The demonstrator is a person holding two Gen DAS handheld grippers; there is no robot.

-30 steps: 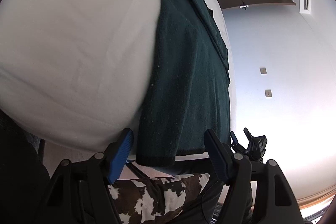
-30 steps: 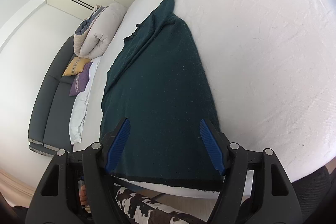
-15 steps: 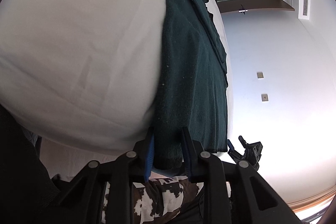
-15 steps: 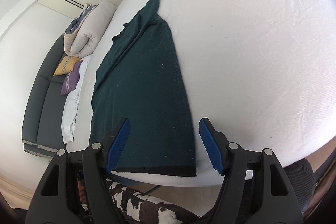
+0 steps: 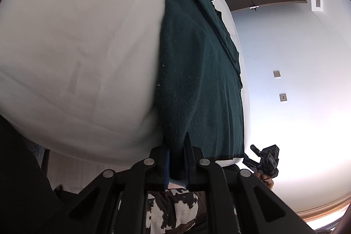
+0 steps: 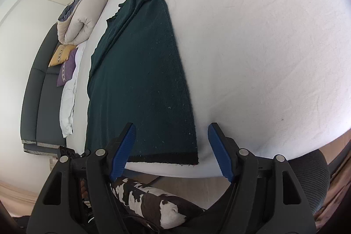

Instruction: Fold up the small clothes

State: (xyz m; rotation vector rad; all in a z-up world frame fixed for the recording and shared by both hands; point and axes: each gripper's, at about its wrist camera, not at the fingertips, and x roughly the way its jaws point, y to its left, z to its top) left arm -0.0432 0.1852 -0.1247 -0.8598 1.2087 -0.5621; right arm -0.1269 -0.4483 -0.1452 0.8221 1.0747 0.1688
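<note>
A dark green knitted garment (image 5: 201, 71) lies flat on the white bed (image 5: 76, 47), its dark hem at the near edge. My left gripper (image 5: 176, 146) is shut on the hem's near left corner. In the right wrist view the same garment (image 6: 140, 80) lies on the bed (image 6: 263, 47). My right gripper (image 6: 172, 135) is open, its blue pads either side of the hem's right corner (image 6: 193, 159), just above it and not touching. The right gripper also shows in the left wrist view (image 5: 266, 159), off the bed's edge.
A rolled beige duvet (image 6: 81, 14) and yellow and purple cushions (image 6: 63, 58) sit on a dark sofa (image 6: 41, 91) beyond the bed. A cow-print cloth (image 6: 149, 201) is below the grippers. A wall with switches (image 5: 277, 74) and a doorway are to the right.
My left gripper went from wide open to shut on the garment's hem corner. My right gripper stayed open while the hem's right corner came between its pads.
</note>
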